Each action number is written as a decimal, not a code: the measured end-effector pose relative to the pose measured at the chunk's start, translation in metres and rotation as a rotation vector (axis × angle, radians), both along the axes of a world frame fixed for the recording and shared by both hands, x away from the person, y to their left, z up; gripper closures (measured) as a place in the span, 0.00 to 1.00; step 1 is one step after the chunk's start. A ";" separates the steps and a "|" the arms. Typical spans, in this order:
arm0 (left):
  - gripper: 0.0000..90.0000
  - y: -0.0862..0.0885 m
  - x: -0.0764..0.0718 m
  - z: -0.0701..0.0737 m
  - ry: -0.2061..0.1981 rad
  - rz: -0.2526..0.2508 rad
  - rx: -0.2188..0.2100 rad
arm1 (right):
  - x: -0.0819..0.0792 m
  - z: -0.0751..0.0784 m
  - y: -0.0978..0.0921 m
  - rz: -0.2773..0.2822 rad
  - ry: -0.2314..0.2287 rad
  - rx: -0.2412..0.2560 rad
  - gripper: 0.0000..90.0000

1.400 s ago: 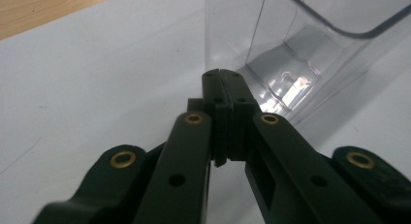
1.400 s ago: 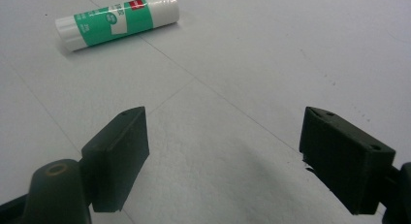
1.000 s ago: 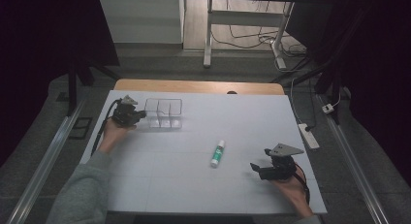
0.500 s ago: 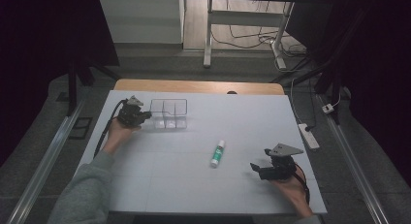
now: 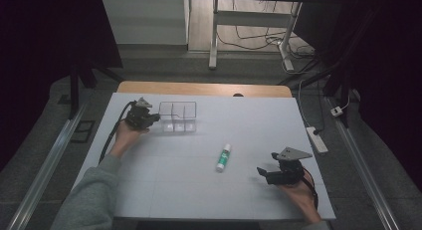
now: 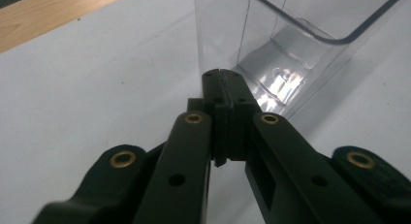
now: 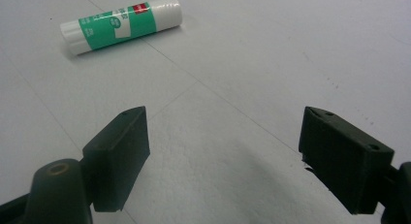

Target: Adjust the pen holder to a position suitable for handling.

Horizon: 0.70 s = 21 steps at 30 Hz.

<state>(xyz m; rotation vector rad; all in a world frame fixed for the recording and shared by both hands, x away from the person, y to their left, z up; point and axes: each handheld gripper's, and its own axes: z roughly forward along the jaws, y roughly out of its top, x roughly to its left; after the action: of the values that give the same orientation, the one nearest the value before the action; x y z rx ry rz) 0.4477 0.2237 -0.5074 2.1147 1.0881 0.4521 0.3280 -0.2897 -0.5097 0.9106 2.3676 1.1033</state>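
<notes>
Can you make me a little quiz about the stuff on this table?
1. True or false: the left gripper has its jaws wide apart.
2. What lies on the white table between the two grippers: A) scissors B) a glue stick C) a spoon?
3. Fill in: the right gripper has its jaws ____.

Key:
1. False. They are pressed together, right at the wall of the clear plastic divided box.
2. B, the green and white glue stick, lying on its side.
3. Open, with nothing between them.

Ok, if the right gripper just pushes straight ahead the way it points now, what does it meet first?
Probably the glue stick. The right gripper is open over bare table, the stick ahead and left of centre, so it might slip past.
</notes>
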 end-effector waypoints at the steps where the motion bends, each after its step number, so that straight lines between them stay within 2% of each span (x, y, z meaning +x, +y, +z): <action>1: 0.98 -0.001 0.000 0.000 -0.001 -0.003 0.001 | 0.000 0.000 0.000 0.001 0.000 0.000 0.20; 21: 0.98 -0.021 0.005 0.002 0.001 -0.037 0.001 | 0.000 0.000 0.001 0.000 -0.003 0.002 0.21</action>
<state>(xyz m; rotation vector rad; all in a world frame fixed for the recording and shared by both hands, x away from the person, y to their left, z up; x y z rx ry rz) 0.4527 0.2026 -0.5051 2.1324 1.0480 0.4340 0.3279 -0.2891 -0.5095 0.9097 2.3645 1.1066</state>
